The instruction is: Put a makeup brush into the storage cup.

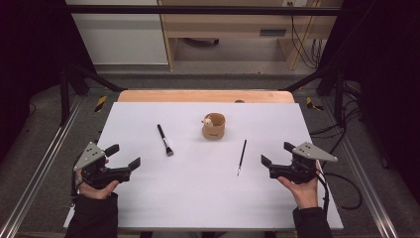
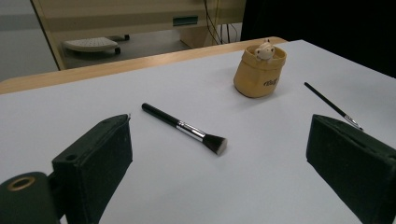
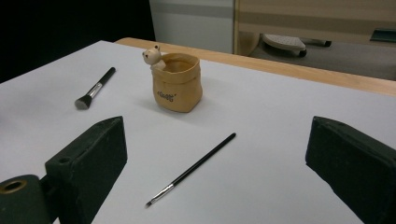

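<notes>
Wide shot first: the white worktop [image 1: 198,198] stretches out, wooden edge showing at twelve o'clock. Dead centre, a touch toward twelve, stands the tan pot [image 1: 214,126], upright, a little bear figure [image 1: 208,120] peeking over its rim.

Down at eight o'clock sits the left hand-held gripper [image 1: 125,155], jaws spread wide, nothing between them. Mirror image at four o'clock: the right hand-held gripper [image 1: 278,153], also spread, also empty. Both point in toward the middle, apart from everything.

Now the smaller pieces. The makeup brush [image 1: 165,140] lies flat at about ten o'clock from the worktop's centre, left of the pot and apart from it, bristle head toward the person. In the left gripper view it lies right between the jaws' line of sight, makeup brush [image 2: 184,129] angled across. The thin liner brush [image 1: 241,156] lies at about four o'clock from the pot, tip toward the person; the right gripper view looks straight at it [image 3: 191,169].

My read: this is the approach stage, nothing picked up yet. Likely next, each gripper reaches in for its nearer brush. That calls for coming down low and closing across the slender handle, particularly the thin one, which could slip or roll.
</notes>
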Demonstrator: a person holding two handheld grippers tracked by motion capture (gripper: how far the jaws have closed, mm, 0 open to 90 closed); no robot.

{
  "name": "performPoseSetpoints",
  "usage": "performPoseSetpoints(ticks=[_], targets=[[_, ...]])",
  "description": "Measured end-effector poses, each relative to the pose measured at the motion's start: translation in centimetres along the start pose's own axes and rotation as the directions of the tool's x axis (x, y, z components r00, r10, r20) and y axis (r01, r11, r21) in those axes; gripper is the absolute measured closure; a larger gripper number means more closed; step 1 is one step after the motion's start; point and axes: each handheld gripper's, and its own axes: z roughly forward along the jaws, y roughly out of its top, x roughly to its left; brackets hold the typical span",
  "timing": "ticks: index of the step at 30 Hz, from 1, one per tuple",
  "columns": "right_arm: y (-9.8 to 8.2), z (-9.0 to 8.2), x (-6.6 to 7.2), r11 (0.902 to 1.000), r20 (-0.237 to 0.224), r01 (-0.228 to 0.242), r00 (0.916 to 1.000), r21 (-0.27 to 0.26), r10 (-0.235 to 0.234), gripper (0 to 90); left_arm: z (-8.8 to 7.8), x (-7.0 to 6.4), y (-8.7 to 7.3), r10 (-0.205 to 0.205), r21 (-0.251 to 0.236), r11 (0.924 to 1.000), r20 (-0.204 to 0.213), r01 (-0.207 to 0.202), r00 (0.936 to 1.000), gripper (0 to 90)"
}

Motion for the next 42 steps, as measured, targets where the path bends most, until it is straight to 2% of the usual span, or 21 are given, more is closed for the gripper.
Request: performPoseSetpoints(ticks=[3, 12, 16, 20, 27, 34, 37, 39, 40, 42], targets=[[0.2, 0.5, 0.5, 0.9999, 0.000, 0.012, 0.9999, 0.011, -0.012, 6.0, 0.1, 0.0, -0.1, -0.002, 0.005, 1.0000, 0.000, 0.002, 1.0000, 6.3], [0.9, 2.0, 1.5, 0.9982, 0.014, 0.004, 0.9999, 0.059, -0.005, 7.9, 0.4, -0.3, -0.3, 0.001, 0.016, 0.9999, 0.005, -0.001, 1.0000, 6.4], [1.0, 3.9, 2.0, 0.9957, 0.017, -0.010, 0.9998, 0.093, 0.008, 8.7, 0.7, -0.4, -0.5, 0.004, 0.026, 0.9996, 0.009, -0.004, 0.9999, 6.5], [1.0, 5.6, 2.2, 0.9917, 0.026, 0.007, 0.9996, 0.128, -0.010, 9.1, 0.9, -0.4, -0.6, 0.012, 0.035, 0.9993, 0.009, -0.012, 0.9999, 6.5], [0.9, 7.5, 2.5, 0.9863, 0.040, 0.013, 0.9990, 0.164, -0.019, 10.3, 1.0, -0.4, -0.7, 0.010, 0.034, 0.9994, 0.007, -0.011, 0.9999, 6.5], [0.4, 9.6, 2.4, 0.9764, 0.067, 0.001, 0.9976, 0.216, -0.016, 14.2, 1.1, -0.4, -0.8, 0.009, 0.038, 0.9992, 0.010, -0.010, 0.9999, 6.6], [-0.1, 10.7, 2.2, 0.9674, 0.096, -0.004, 0.9951, 0.253, -0.021, 17.2, 1.1, -0.5, -0.8, 0.011, 0.038, 0.9992, 0.012, -0.011, 0.9999, 6.6], [-0.3, 11.0, 2.1, 0.9643, 0.101, -0.003, 0.9946, 0.265, -0.024, 17.6, 1.1, -0.5, -0.7, 0.012, 0.039, 0.9992, 0.013, -0.012, 0.9998, 6.6], [-0.5, 11.5, 2.1, 0.9589, 0.107, -0.006, 0.9939, 0.284, -0.025, 19.3, 1.2, -0.5, -0.8, 0.009, 0.037, 0.9993, 0.014, -0.009, 0.9999, 6.6], [-0.7, 11.9, 2.0, 0.9539, 0.114, -0.004, 0.9930, 0.300, -0.031, 20.4, 1.2, -0.5, -0.8, 0.011, 0.041, 0.9991, 0.014, -0.012, 0.9998, 6.6]])
